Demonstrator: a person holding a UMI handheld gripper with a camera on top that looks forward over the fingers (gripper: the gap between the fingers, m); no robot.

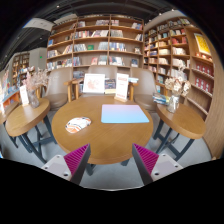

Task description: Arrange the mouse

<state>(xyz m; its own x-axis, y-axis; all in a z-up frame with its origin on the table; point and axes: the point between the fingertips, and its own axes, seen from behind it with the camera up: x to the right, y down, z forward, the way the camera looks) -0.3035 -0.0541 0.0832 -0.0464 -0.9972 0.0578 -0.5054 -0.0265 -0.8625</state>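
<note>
Nothing done yet — gripper (103, 160) open and empty above round wooden table (100, 145), mouse (77, 124) lying untouched beyond the fingers, left of blue mat (124, 114) — all moving still ahead.

Round table (105, 140) of smooth, slightly glossy wood; on it a matt pale-blue mat (124, 114). Wooden bookshelves (95, 45) stand beyond the table.

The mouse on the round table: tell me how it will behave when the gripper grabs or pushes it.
The mouse looks low and rounded, so it would probably slide on the smooth wooden table rather than tip. Its curved sides may slip from the pads. The gripper stands open, well short of it; the blue mat lies beside it.
</note>
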